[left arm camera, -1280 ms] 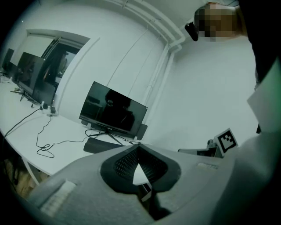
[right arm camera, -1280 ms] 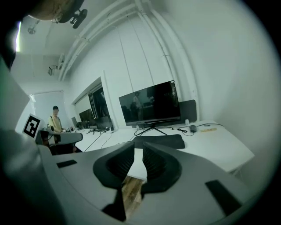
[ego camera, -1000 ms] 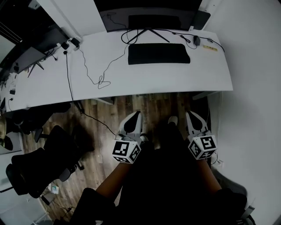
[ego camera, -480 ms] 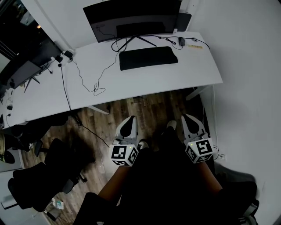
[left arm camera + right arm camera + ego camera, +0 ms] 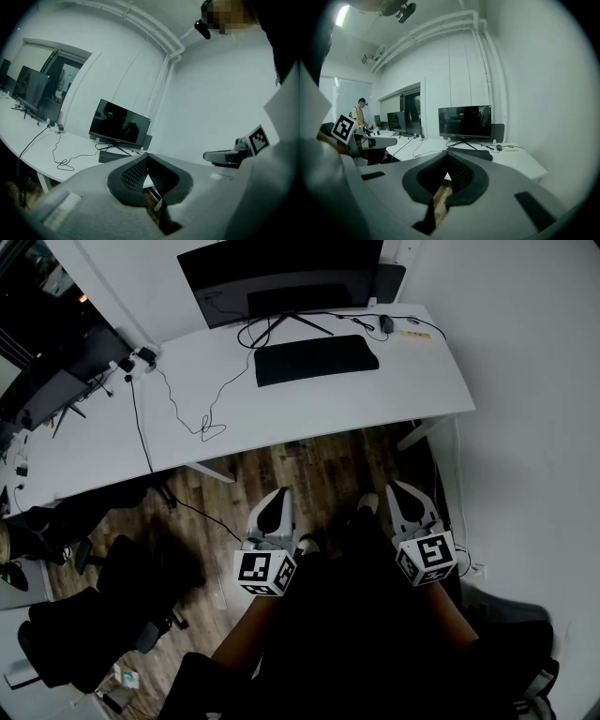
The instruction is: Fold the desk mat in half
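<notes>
The black desk mat point(image 5: 316, 361) lies flat on the white desk point(image 5: 281, 418), in front of the monitor point(image 5: 281, 273). Both grippers hang over the wooden floor, well short of the desk's near edge and far from the mat. My left gripper point(image 5: 278, 495) is shut with nothing in it, and so is my right gripper point(image 5: 401, 489). In the left gripper view the shut left gripper point(image 5: 146, 155) points toward the mat point(image 5: 112, 155). In the right gripper view the shut right gripper point(image 5: 447, 154) points at the mat point(image 5: 471, 153).
A black cable point(image 5: 202, 418) loops across the desk left of the mat. A mouse point(image 5: 386, 326) sits behind the mat's right end. An office chair point(image 5: 103, 592) stands on the floor at the left. A white wall point(image 5: 525, 381) closes the right side. A person point(image 5: 358, 112) stands far off.
The head view has swung, so the monitor now shows in full and the desk sits further left. Both grippers stay shut and have shifted only slightly.
</notes>
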Tool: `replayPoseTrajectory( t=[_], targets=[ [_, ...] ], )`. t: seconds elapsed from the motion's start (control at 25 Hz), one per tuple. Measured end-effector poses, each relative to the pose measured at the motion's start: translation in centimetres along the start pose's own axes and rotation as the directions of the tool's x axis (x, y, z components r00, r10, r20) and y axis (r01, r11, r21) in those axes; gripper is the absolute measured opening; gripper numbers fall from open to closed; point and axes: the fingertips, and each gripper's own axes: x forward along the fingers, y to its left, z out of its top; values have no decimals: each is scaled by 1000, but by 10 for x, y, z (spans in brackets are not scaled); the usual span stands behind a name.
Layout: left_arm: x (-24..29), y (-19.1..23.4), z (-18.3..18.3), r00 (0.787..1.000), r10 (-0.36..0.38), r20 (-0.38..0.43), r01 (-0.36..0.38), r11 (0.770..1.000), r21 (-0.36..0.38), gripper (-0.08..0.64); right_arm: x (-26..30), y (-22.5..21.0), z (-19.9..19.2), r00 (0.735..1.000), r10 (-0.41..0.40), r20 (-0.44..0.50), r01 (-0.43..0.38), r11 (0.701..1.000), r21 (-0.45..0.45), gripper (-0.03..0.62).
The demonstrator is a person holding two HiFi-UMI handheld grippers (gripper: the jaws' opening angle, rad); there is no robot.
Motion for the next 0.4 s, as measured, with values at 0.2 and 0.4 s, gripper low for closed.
replayPoseTrajectory(
  t=[0.2, 0.4],
  targets=[
    [4, -7, -3, 1000, -17, -1, 17, 1000, -6, 21, -3, 0, 0, 1000, -2, -6, 2, 1000, -3, 0],
    [6, -17, -1, 999, -38, -7, 38, 999, -3, 21, -7, -4, 4, 1000, -6, -2, 6, 1000, -12, 0]
  ],
)
